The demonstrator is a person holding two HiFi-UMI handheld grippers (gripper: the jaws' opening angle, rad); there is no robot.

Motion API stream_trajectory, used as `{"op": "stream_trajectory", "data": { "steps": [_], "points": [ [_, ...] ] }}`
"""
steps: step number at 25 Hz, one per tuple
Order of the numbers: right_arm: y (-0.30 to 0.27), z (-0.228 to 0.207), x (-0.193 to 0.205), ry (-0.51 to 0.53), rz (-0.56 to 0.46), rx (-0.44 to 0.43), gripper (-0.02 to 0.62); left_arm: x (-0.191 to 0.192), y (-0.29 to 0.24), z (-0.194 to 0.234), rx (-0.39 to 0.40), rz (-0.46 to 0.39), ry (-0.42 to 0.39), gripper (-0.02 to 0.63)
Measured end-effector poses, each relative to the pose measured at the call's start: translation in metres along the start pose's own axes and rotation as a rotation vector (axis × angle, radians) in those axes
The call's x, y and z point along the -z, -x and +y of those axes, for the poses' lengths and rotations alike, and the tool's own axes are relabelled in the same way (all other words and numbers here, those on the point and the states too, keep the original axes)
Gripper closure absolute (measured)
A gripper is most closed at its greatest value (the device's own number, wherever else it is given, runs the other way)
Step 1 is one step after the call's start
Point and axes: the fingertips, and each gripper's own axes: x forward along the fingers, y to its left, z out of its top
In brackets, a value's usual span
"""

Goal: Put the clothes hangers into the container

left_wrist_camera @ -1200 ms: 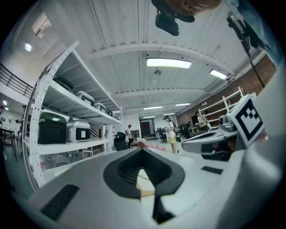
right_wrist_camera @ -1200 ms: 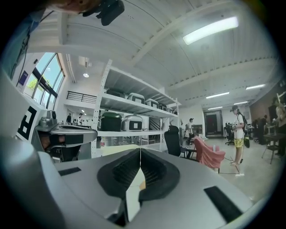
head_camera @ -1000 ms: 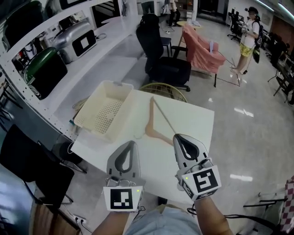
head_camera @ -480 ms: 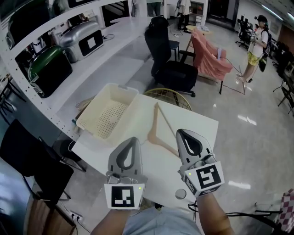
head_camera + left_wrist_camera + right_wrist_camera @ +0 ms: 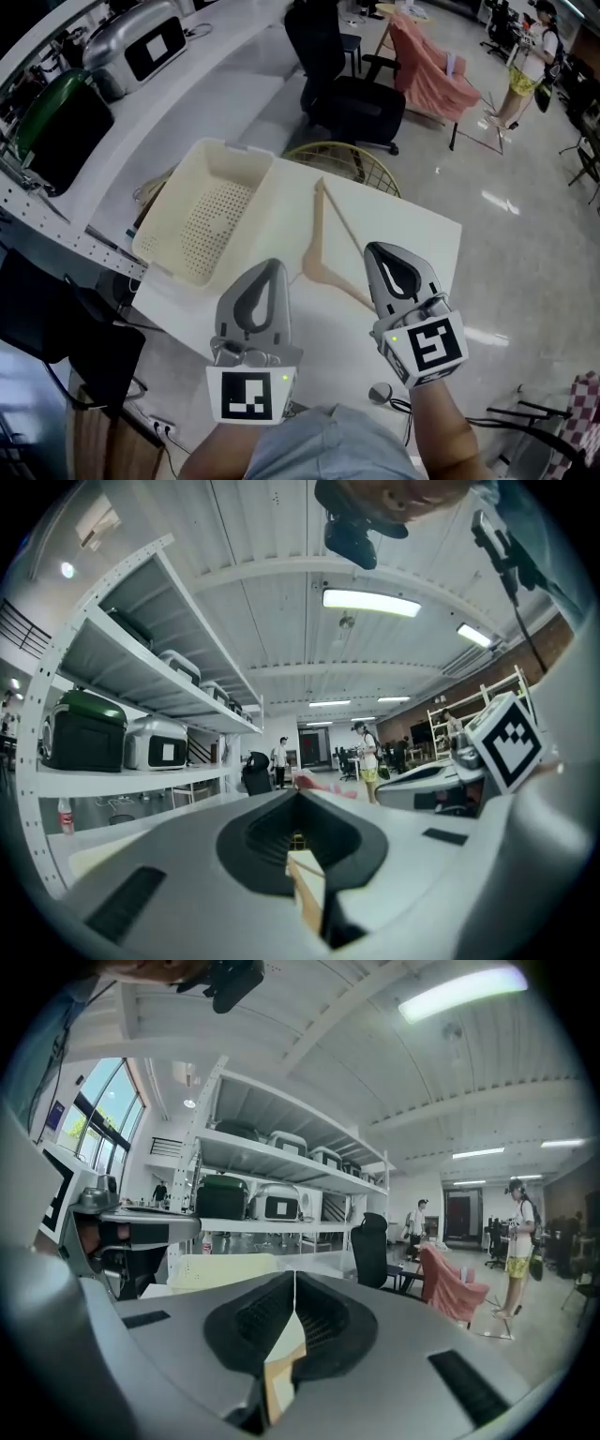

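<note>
The left tongs (image 5: 267, 269) and the right tongs (image 5: 384, 253) were both fully closed and held nothing, above the near part of the bench (image 5: 412, 234). The hanger (image 5: 312, 253) lay flat on the bench between their tips, right of the container (image 5: 211, 225) and apart from it.

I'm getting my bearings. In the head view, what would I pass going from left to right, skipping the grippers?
green case → cream basket → wooden hanger → pink-draped chair → person
</note>
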Motion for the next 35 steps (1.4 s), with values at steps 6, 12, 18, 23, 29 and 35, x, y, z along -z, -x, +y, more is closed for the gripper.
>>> {"op": "stream_trajectory", "data": {
  "steps": [6, 12, 18, 23, 29, 35],
  "points": [
    [-0.029, 0.008, 0.042, -0.028, 0.112, -0.045, 0.583, 0.022, -0.022, 0.009, 0.038, 0.056, 0.042, 0.595],
    [-0.057, 0.017, 0.097, -0.077, 0.294, -0.093, 0.583, 0.049, -0.044, 0.024, 0.064, 0.107, 0.085, 0.594],
    [-0.074, 0.037, 0.165, -0.124, 0.412, -0.165, 0.497, 0.086, -0.059, 0.035, 0.081, 0.176, 0.125, 0.595],
    [-0.075, 0.045, 0.214, -0.075, 0.528, -0.214, 0.442, 0.117, -0.074, 0.031, 0.092, 0.233, 0.150, 0.595],
    [-0.077, 0.051, 0.244, 0.005, 0.603, -0.236, 0.420, 0.145, -0.080, 0.037, 0.095, 0.281, 0.160, 0.594],
    [-0.079, 0.052, 0.255, 0.051, 0.678, -0.237, 0.426, 0.151, -0.088, 0.040, 0.094, 0.284, 0.168, 0.594]
  ]
}}
